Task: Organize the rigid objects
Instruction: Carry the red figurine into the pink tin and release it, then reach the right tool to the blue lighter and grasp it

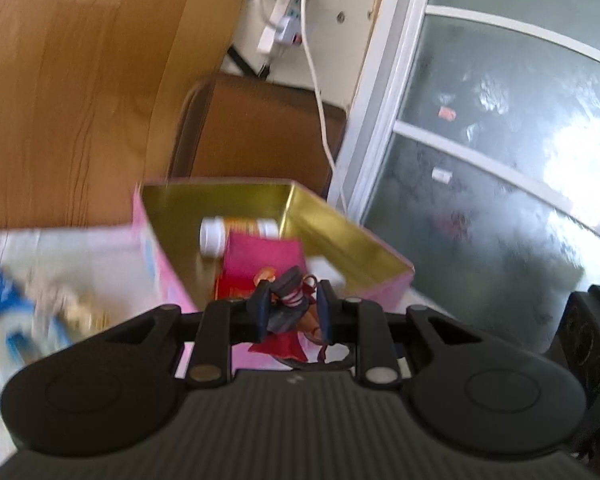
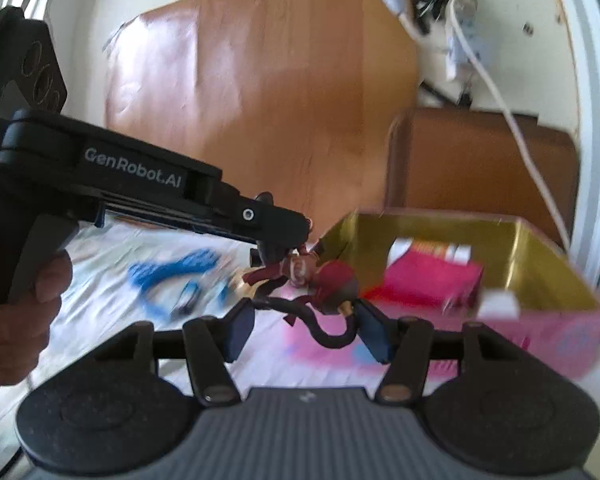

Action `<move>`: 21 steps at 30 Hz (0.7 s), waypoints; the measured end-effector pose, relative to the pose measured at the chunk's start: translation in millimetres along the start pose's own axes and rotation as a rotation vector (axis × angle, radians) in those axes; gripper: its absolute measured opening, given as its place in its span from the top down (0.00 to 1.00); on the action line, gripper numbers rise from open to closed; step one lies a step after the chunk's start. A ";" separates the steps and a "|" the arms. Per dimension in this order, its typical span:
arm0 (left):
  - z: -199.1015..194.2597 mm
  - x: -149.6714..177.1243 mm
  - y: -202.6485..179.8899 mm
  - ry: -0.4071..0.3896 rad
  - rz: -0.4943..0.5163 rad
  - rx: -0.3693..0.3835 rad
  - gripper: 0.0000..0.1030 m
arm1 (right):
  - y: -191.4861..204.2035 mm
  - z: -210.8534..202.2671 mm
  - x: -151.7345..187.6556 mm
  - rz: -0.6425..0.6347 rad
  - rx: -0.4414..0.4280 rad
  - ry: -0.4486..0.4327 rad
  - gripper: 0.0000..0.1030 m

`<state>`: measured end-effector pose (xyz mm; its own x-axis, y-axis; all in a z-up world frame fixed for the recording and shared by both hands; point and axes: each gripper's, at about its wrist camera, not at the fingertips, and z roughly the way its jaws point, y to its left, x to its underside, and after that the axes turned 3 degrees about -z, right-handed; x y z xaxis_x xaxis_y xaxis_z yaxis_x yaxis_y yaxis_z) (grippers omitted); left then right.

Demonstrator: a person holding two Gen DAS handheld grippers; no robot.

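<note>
My left gripper (image 1: 293, 306) is shut on a small red and orange toy figure (image 1: 290, 300) and holds it just in front of a pink box with a gold inside (image 1: 340, 236). In the box lie a white-capped bottle (image 1: 236, 232) and a magenta carton (image 1: 264, 260). In the right wrist view the left gripper (image 2: 284, 246) comes in from the left with the figure (image 2: 320, 284) above the box's near corner (image 2: 532, 320). My right gripper (image 2: 306, 330) is open, its fingers on either side of the figure's black curved base (image 2: 332, 338), not touching it as far as I can tell.
A white cloth (image 2: 112, 280) covers the table, with a blue cable (image 2: 172, 272) and small items left of the box. A brown chair (image 1: 260, 132) stands behind the box. A window (image 1: 500, 140) is on the right, and a white cord (image 1: 320, 92) hangs down the wall.
</note>
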<state>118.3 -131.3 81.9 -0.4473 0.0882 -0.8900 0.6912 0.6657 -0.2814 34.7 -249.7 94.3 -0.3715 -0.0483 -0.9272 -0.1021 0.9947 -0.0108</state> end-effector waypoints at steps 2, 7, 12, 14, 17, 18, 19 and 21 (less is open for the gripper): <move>16.4 -10.9 1.4 -0.004 0.003 -0.008 0.74 | -11.3 14.6 -8.3 0.011 0.014 -0.004 0.46; 56.7 -15.9 11.0 0.023 -0.011 -0.059 0.74 | -29.8 49.9 -16.2 0.029 0.035 0.038 0.46; 79.7 -16.4 26.8 0.060 -0.051 -0.103 0.74 | -33.9 79.1 -11.8 0.007 0.065 0.088 0.45; 85.9 -14.0 30.2 0.070 -0.050 -0.128 0.74 | -35.1 85.8 -8.7 0.012 0.079 0.102 0.44; 89.4 -10.5 31.5 0.076 -0.028 -0.167 0.73 | -37.0 91.1 -3.9 0.039 0.087 0.108 0.43; 87.6 -10.7 31.7 0.075 -0.029 -0.170 0.73 | -37.8 91.0 -2.5 0.052 0.089 0.106 0.43; 81.7 -10.8 32.1 0.068 -0.035 -0.169 0.73 | -37.7 87.9 -1.9 0.069 0.091 0.103 0.43; 66.9 -11.5 33.7 0.040 -0.045 -0.167 0.73 | -36.9 75.8 -1.0 0.099 0.098 0.073 0.43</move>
<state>184.7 -159.5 58.7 -0.5002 0.0830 -0.8619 0.5679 0.7829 -0.2542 108.8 -279.4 67.2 -0.4419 0.0480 -0.8958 0.0279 0.9988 0.0398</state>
